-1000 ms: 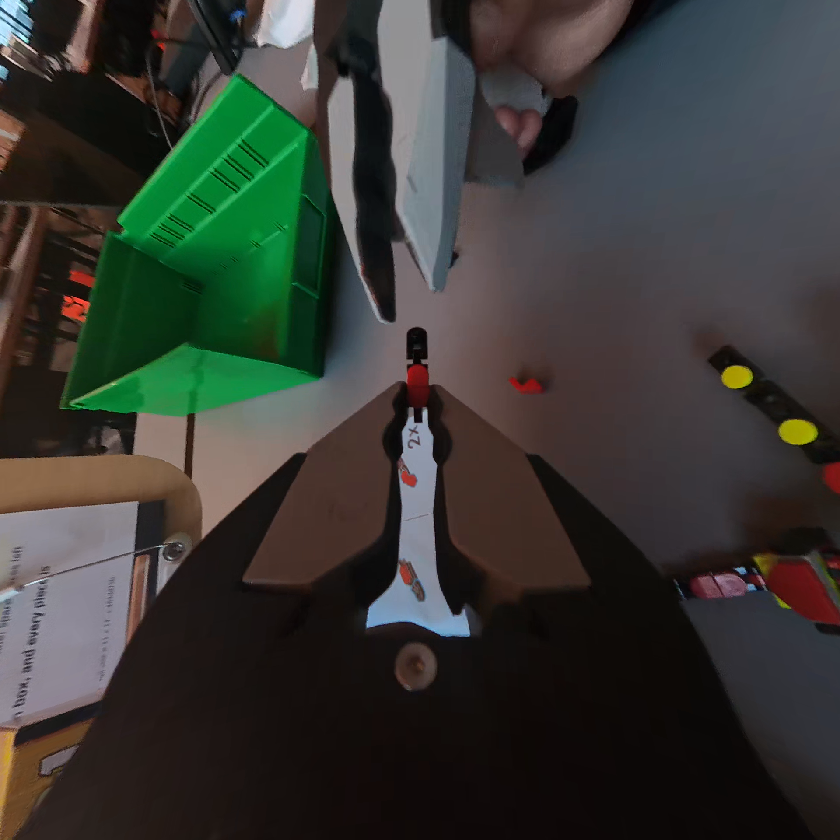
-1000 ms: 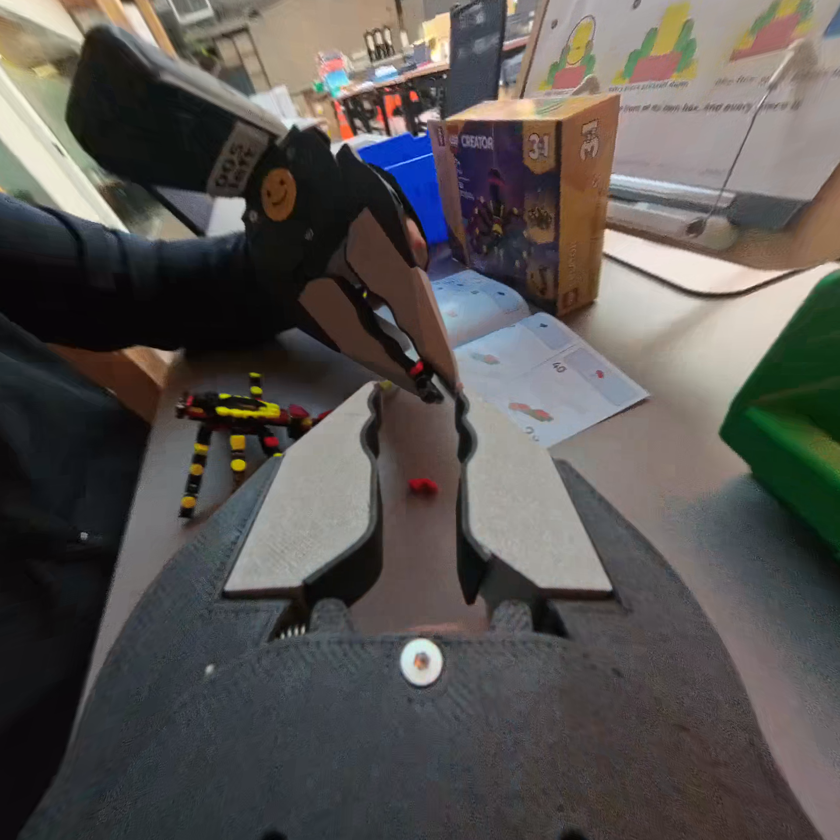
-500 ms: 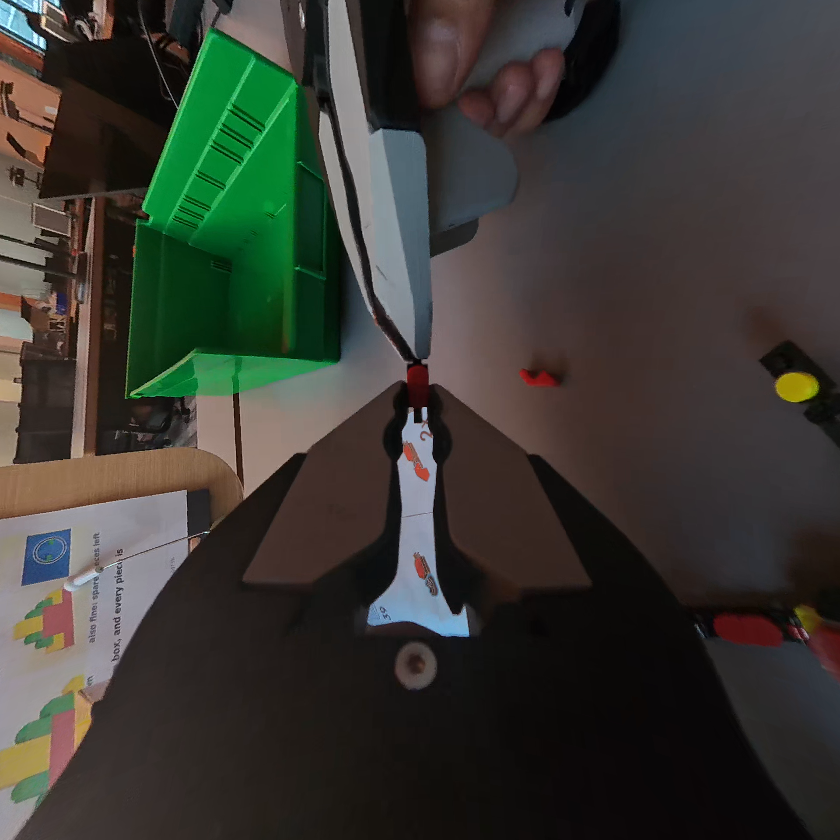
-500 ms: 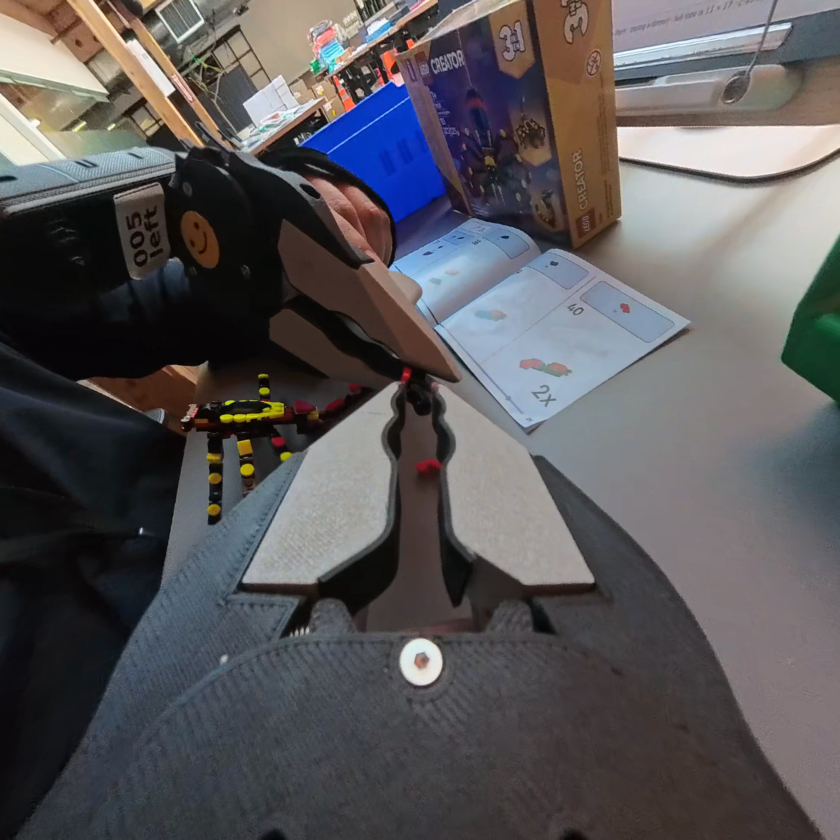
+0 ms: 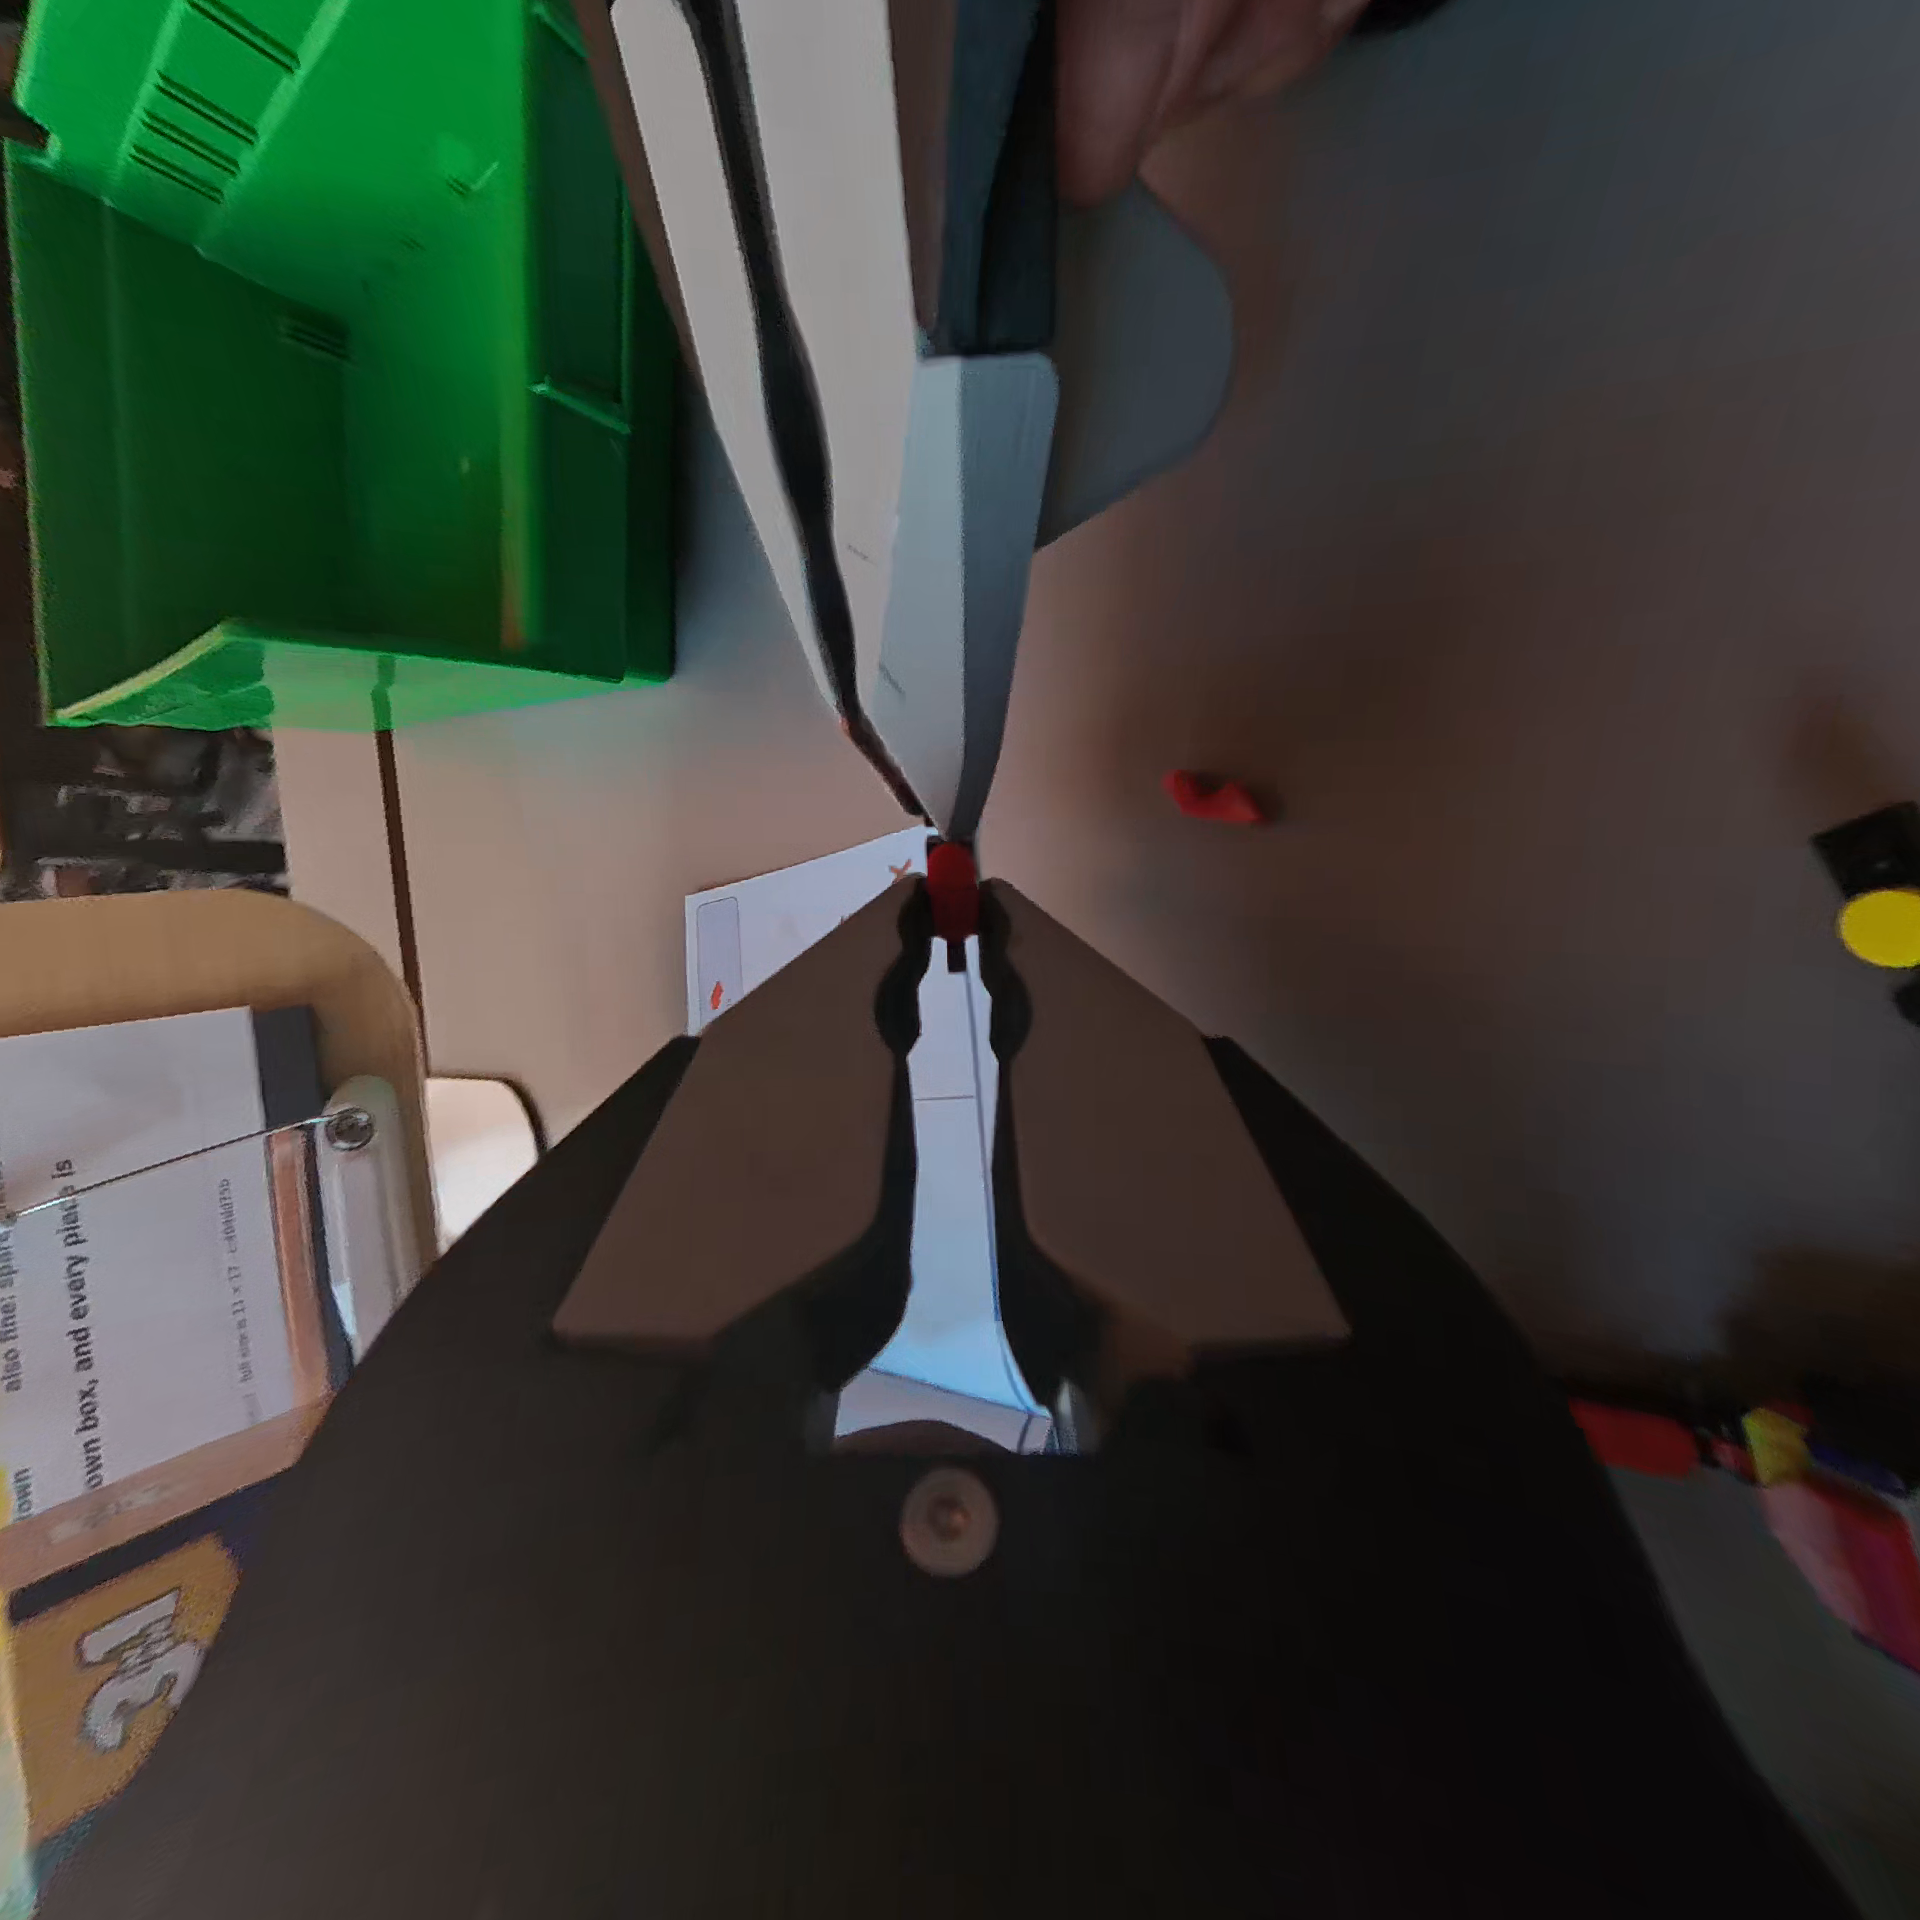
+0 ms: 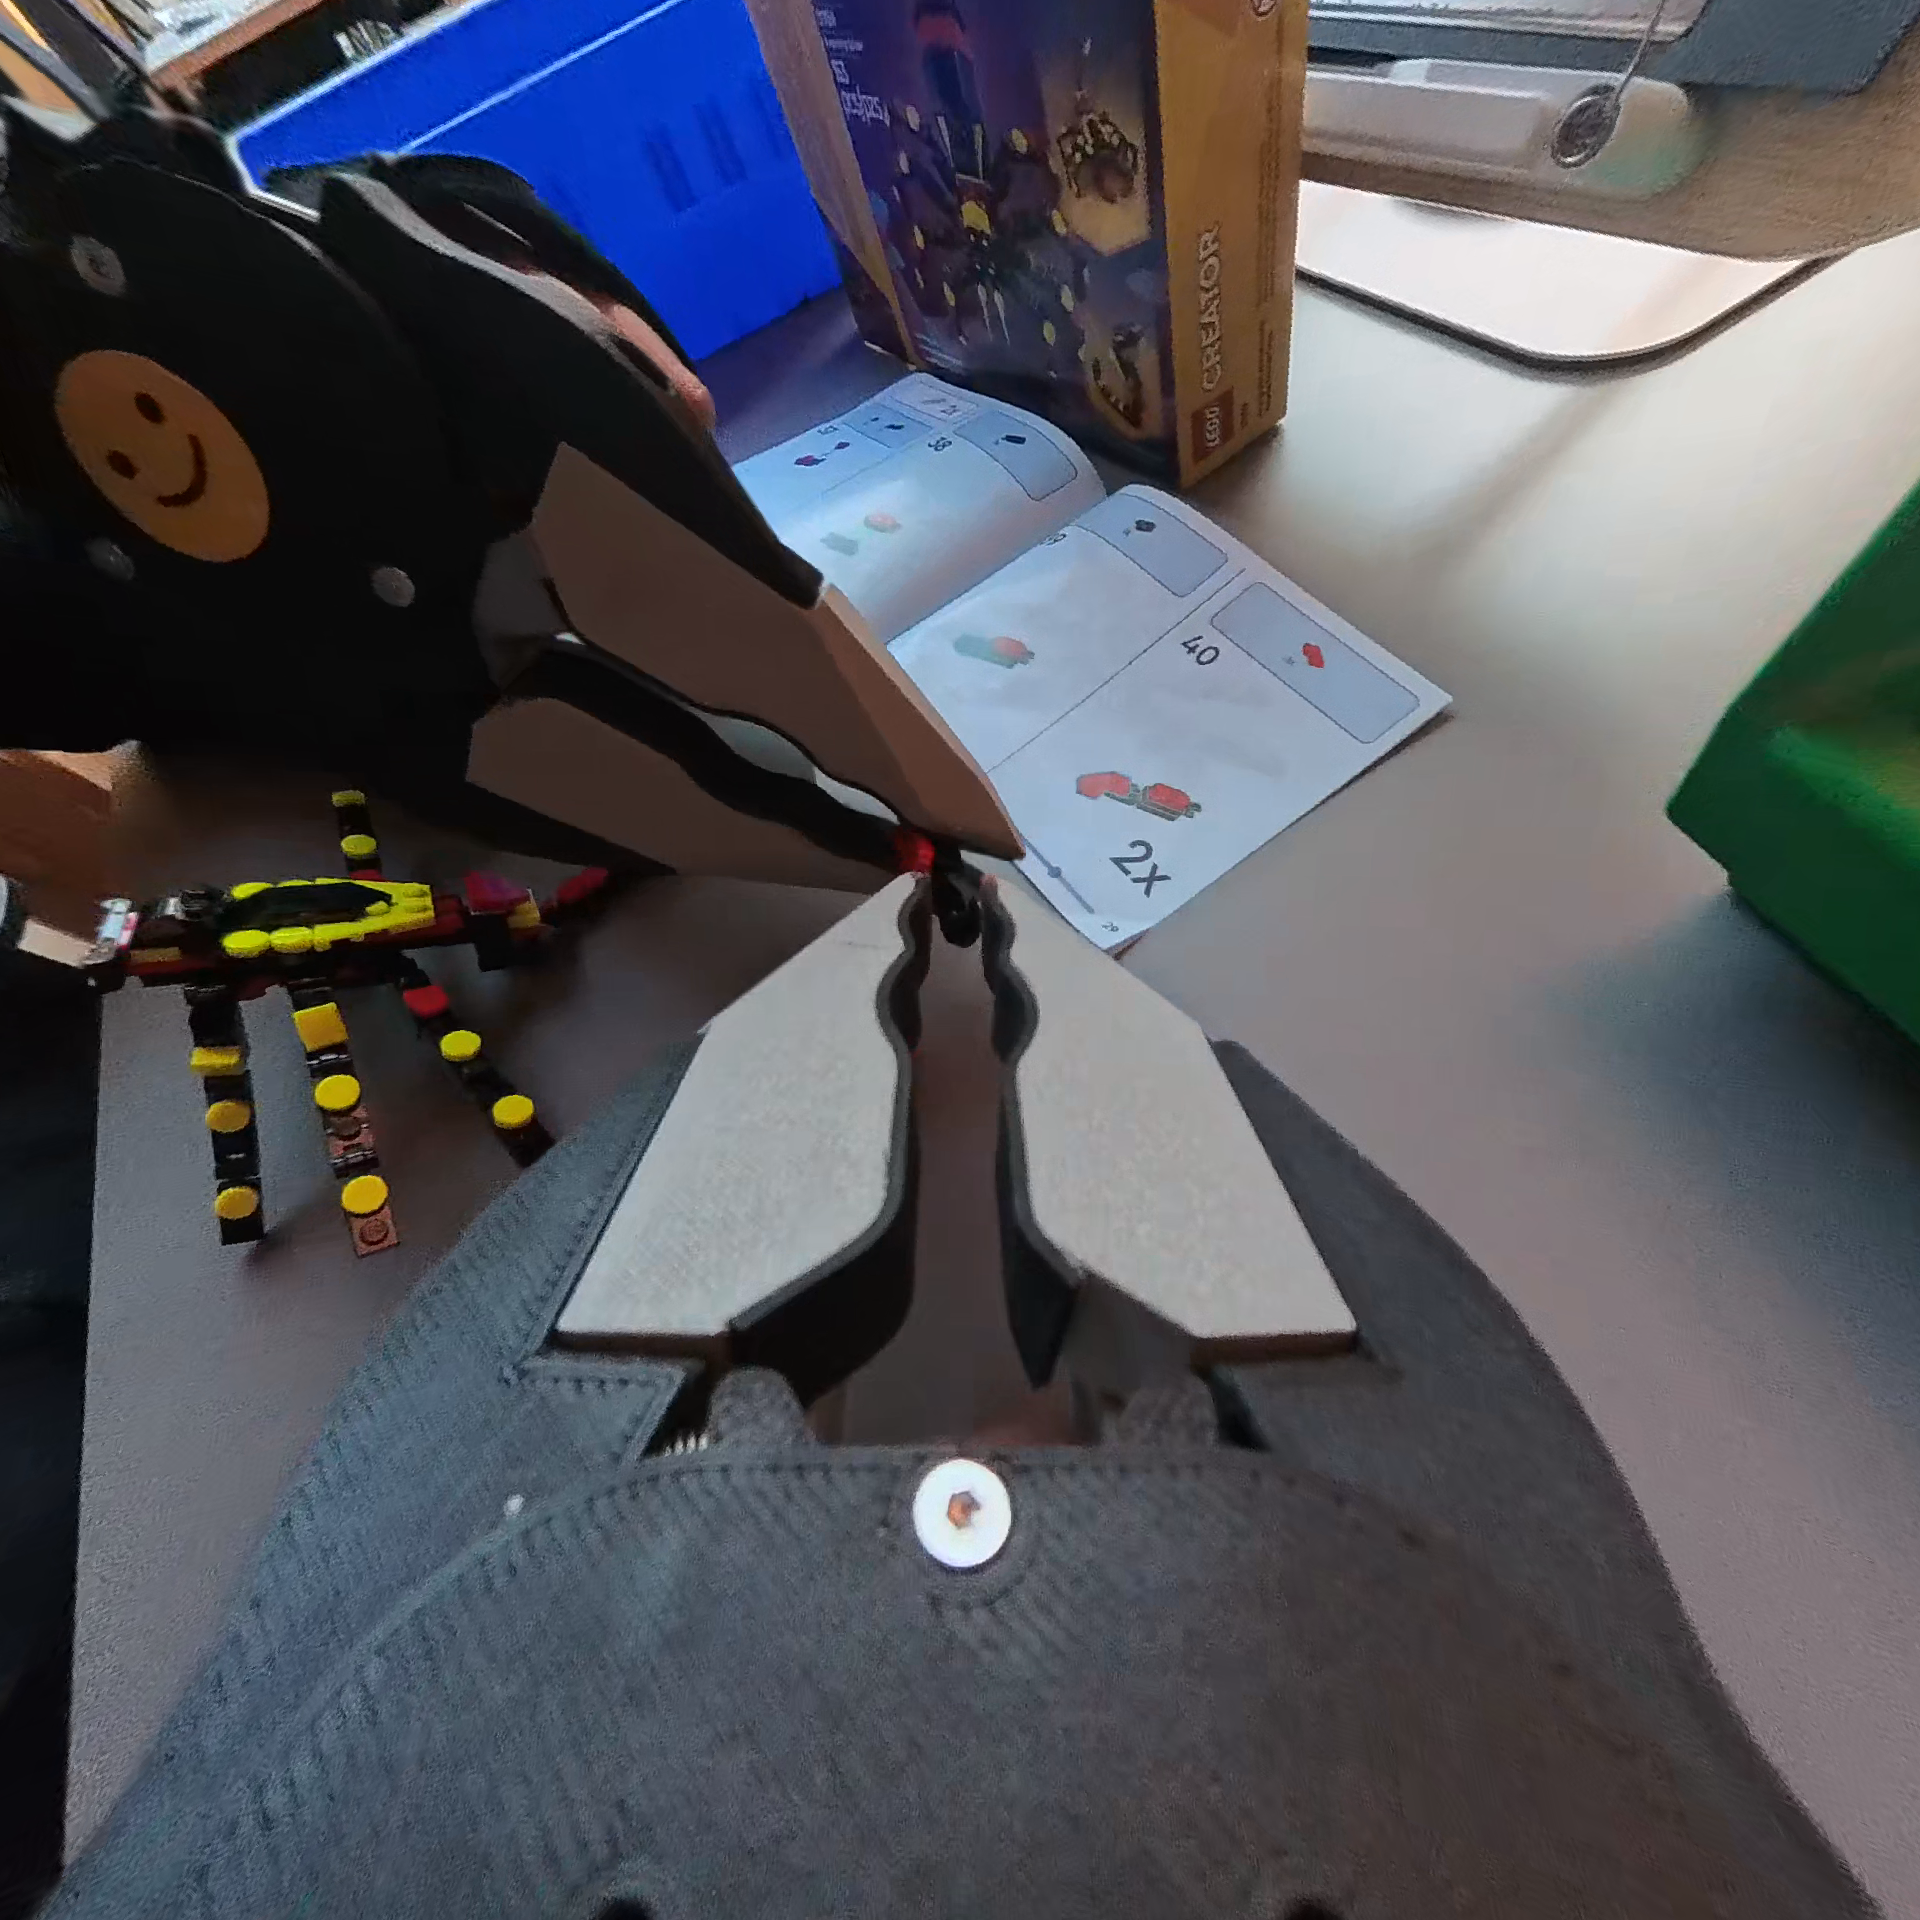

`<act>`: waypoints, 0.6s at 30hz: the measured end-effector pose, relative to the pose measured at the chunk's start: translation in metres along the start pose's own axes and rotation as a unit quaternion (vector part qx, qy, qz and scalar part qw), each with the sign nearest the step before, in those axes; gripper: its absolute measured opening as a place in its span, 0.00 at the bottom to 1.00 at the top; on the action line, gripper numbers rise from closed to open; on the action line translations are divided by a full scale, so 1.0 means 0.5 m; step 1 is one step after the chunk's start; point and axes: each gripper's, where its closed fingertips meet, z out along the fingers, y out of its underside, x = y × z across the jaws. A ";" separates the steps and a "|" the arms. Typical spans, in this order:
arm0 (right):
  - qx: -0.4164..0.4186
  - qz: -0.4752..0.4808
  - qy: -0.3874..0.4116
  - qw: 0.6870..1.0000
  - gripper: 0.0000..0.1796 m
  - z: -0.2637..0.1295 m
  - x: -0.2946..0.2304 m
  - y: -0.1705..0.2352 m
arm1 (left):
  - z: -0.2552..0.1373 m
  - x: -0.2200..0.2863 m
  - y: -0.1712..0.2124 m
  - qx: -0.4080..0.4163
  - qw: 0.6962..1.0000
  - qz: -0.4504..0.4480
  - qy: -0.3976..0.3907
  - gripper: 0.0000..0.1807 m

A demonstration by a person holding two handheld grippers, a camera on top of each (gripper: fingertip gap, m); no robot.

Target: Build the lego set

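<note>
My left gripper (image 5: 951,896) is shut on a small red lego piece (image 5: 951,902) with a black end. My right gripper (image 6: 951,902) meets it tip to tip and is shut on that black end (image 6: 956,906). In the left wrist view the right gripper's fingers (image 5: 935,623) come down from above onto the red piece. In the right wrist view the left gripper (image 6: 920,847) comes in from the left. A loose red piece (image 5: 1210,798) lies on the table. The black, yellow and red spider model (image 6: 312,925) stands at the left.
An open instruction booklet (image 6: 1143,707) lies under the tips. The set's box (image 6: 1091,208) and a blue bin (image 6: 540,177) stand behind it. A green bin (image 5: 312,416) is at the left and shows at the right in the right wrist view (image 6: 1829,779). A clipboard (image 5: 156,1195) is nearby. Both grippers' tips are close together, under 4 cm apart.
My right gripper was open and apart from the piece. It has moved in and closed on the black end that my left gripper holds out. Both views have come closer to the booklet.
</note>
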 end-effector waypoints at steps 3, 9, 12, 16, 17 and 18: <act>0.013 0.020 -0.034 0.999 0.03 -0.008 -0.013 -0.006 | -0.007 0.011 -0.018 0.053 0.997 -0.043 0.046 0.05; 0.053 0.071 -0.133 0.987 0.02 -0.030 -0.055 -0.029 | -0.049 0.011 -0.060 0.172 0.977 -0.081 0.093 0.03; 0.089 0.114 -0.223 0.964 0.02 -0.056 -0.089 -0.055 | -0.092 0.004 -0.090 0.256 0.959 -0.084 0.090 0.03; 0.137 0.188 -0.327 0.916 0.03 -0.086 -0.114 -0.089 | -0.127 -0.015 -0.118 0.325 0.942 -0.072 0.051 0.03; 0.144 0.206 -0.348 0.903 0.03 -0.092 -0.117 -0.094 | -0.131 -0.019 -0.122 0.334 0.939 -0.074 0.043 0.03; 0.147 0.217 -0.358 0.896 0.02 -0.093 -0.117 -0.096 | -0.130 -0.018 -0.121 0.332 0.939 -0.079 0.046 0.03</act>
